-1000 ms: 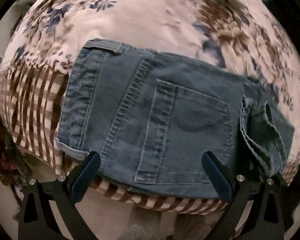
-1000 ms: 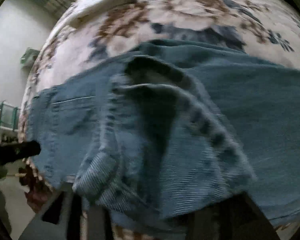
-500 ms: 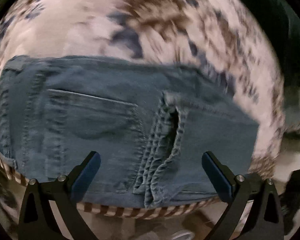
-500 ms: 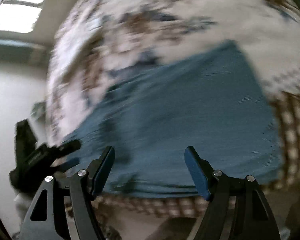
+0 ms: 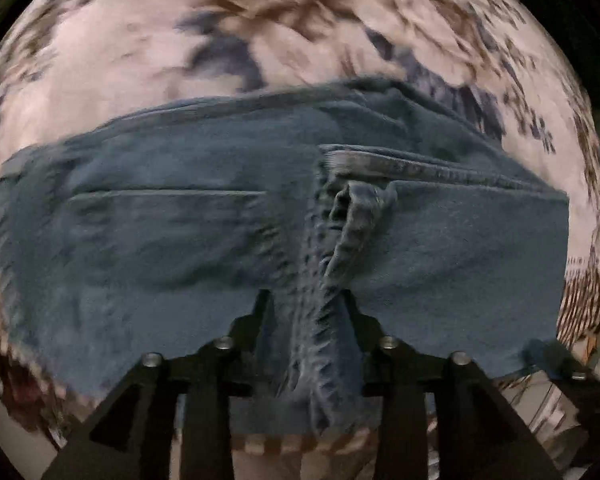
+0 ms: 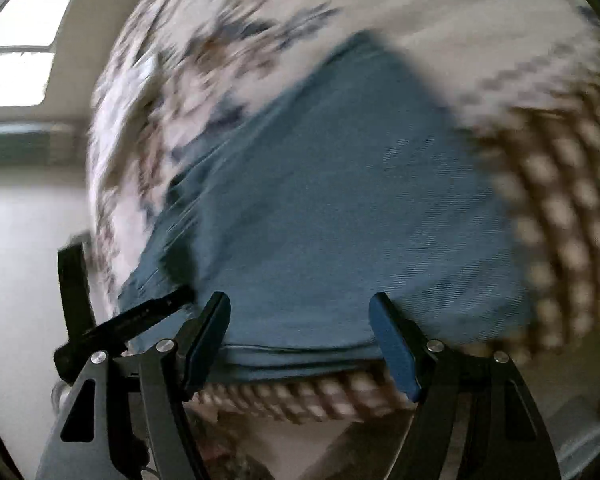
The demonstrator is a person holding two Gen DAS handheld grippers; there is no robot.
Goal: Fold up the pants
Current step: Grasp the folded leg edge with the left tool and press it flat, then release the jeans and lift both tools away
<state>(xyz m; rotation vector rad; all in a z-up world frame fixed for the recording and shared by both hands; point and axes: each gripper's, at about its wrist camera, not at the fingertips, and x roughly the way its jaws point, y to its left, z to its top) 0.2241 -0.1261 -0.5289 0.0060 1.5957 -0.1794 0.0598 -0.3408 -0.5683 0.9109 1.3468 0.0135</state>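
Blue denim pants (image 5: 160, 240) lie folded on a floral bedspread (image 5: 140, 60), back pocket facing up. My left gripper (image 5: 306, 312) is shut on the pants' thick seamed edge (image 5: 320, 340) at the near side, where a ridge of denim bunches up between the fingers. In the right wrist view the pants (image 6: 340, 200) show as a plain blue fold. My right gripper (image 6: 300, 340) is open just above their near edge, holding nothing. The left gripper's black body (image 6: 120, 320) shows at the left of that view.
The bedspread has a brown checked border (image 6: 560, 220) along the bed's near edge and right side. Beyond the bed at the left are a pale wall and a bright window (image 6: 20, 40). Both views are motion-blurred.
My left gripper has gone from open to shut on the pants' seamed edge. My right gripper let go of the denim it held one second ago and now stands open over the fold.
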